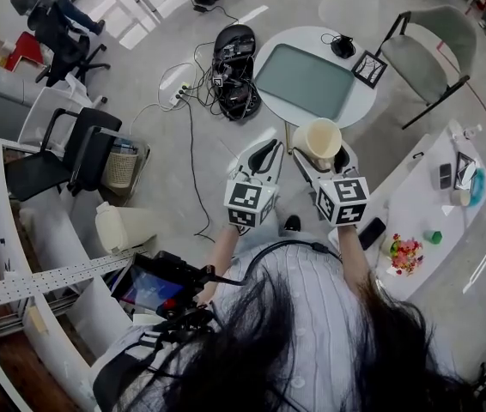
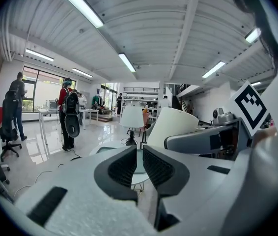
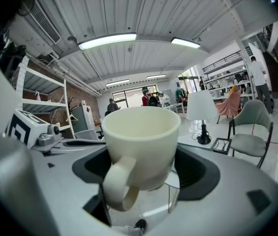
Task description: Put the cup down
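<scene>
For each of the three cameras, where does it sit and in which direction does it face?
Head view: on the person's head, facing steeply down at the floor; shows hair, shirt, the left gripper and the right gripper holding the cup.
Left gripper view: on the left gripper, facing level along its nearly closed, empty jaws; right gripper and cup at right.
Right gripper view: on the right gripper, facing along jaws clamped on the cup; the left's marker cube at left.
Shared: all three show the cup.
</scene>
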Available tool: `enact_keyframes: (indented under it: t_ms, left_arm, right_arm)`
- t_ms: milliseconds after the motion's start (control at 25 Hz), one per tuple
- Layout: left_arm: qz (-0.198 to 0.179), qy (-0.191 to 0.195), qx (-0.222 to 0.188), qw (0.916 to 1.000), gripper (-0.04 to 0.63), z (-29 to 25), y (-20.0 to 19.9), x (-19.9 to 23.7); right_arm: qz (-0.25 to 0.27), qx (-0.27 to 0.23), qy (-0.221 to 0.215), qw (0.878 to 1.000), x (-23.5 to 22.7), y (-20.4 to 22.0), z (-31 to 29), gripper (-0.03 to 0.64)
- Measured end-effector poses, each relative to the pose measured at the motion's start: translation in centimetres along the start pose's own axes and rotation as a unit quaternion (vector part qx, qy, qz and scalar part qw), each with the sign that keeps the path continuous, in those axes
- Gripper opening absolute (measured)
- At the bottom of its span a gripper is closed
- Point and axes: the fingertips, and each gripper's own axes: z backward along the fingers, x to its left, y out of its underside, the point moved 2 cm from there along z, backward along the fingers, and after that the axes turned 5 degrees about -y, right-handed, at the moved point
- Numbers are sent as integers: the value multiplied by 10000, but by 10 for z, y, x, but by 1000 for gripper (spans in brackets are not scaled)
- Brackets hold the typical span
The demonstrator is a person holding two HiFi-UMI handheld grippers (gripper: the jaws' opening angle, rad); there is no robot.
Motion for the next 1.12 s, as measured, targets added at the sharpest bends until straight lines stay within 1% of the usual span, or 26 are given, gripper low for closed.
enact_keyframes:
  t_ms: [200,560,720,920,1120]
  left_arm:
    - [-49,70,30,10000,49,-16,0,5]
    - [-157,358,38,9992,49,-58,-7,14]
    - [-285,487,74,9984,49,-78,-11,26]
    - [-288,610,100,9977,49,-103,-19,46]
    - [-253,670,199,9972,49,-125,-18,69]
  right_arm:
    - [-25,-4,81,10000,-11,-1,-7,399]
    - [-83,10,304,9995,-40,-7,-30,399]
    - [-102,88,386,9992,-52,-11,-51,399]
    - [-184,126,493,9985,-65,-18,-78,399]
    - [-250,230,590,9977,-76,-19,-105,399]
